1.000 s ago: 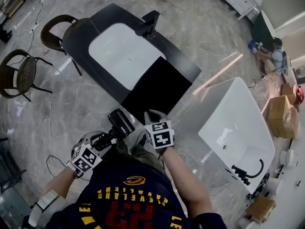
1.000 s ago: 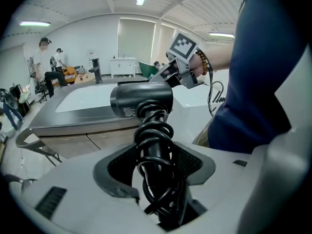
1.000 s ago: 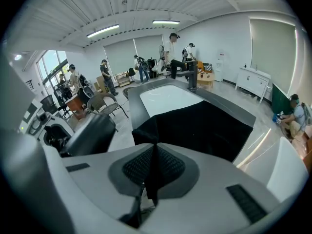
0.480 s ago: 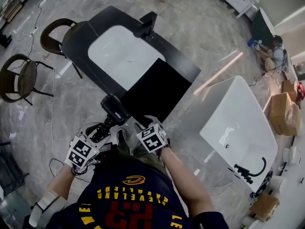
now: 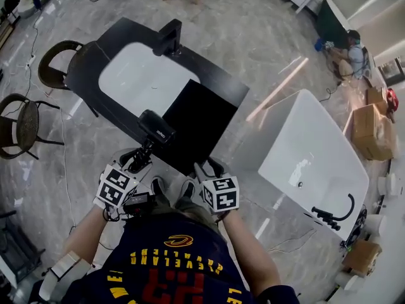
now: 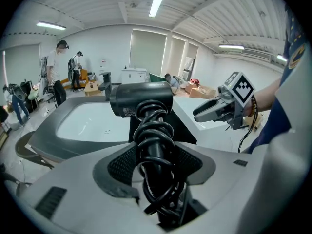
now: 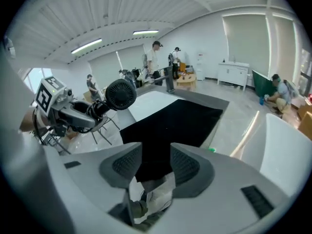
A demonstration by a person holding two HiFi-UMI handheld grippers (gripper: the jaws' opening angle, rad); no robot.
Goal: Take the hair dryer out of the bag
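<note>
Near the counter (image 5: 218, 87) edge, gripping hair dryer (image 5: 156, 126) by its cord-wrapped handle with left gripper (image 5: 138, 162), right gripper (image 7: 156, 165) just sprung open, empty. Could slip on loose coils and drop.

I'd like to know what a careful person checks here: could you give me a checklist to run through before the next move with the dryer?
1. Left gripper holding the dryer: ok, jaws closed on its handle.
2. Cord: ok, wound round the handle.
3. Right gripper free: ok, jaws have just opened, nothing between them.
4. Black mat as a landing spot: ok, bare.
5. Where the bag is: cannot tell.
</note>
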